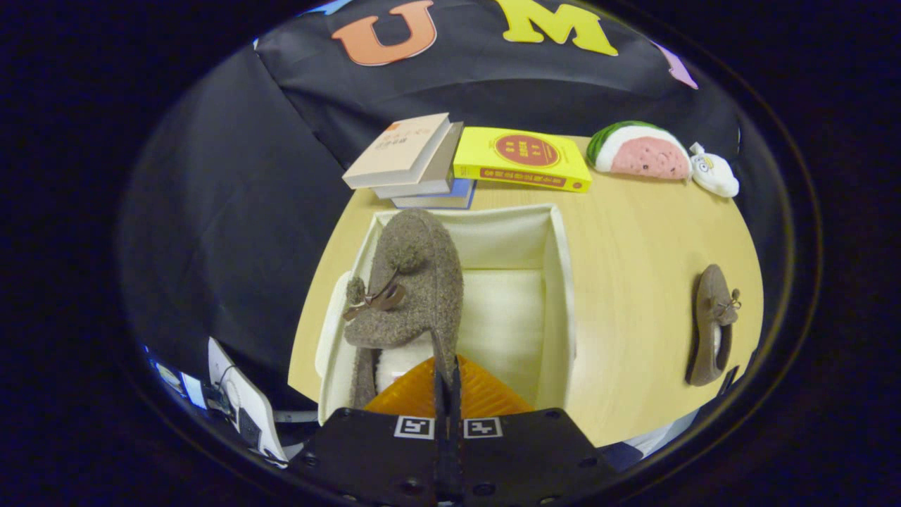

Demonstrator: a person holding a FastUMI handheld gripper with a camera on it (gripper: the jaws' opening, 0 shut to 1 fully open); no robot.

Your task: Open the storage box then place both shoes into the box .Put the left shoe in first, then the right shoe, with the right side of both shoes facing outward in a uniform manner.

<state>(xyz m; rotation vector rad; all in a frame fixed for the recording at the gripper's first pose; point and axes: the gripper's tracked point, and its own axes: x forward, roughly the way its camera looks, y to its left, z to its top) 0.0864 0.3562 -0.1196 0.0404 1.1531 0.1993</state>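
Pinched tight in our gripper [446, 377], one brown shoe [412, 282] hangs over the open box [559, 282], ready for lowering inside.

Claw [447, 377] pointing forward and down, fingers [486, 394] pressed together, pinching the brown shoe's [415, 282] edge
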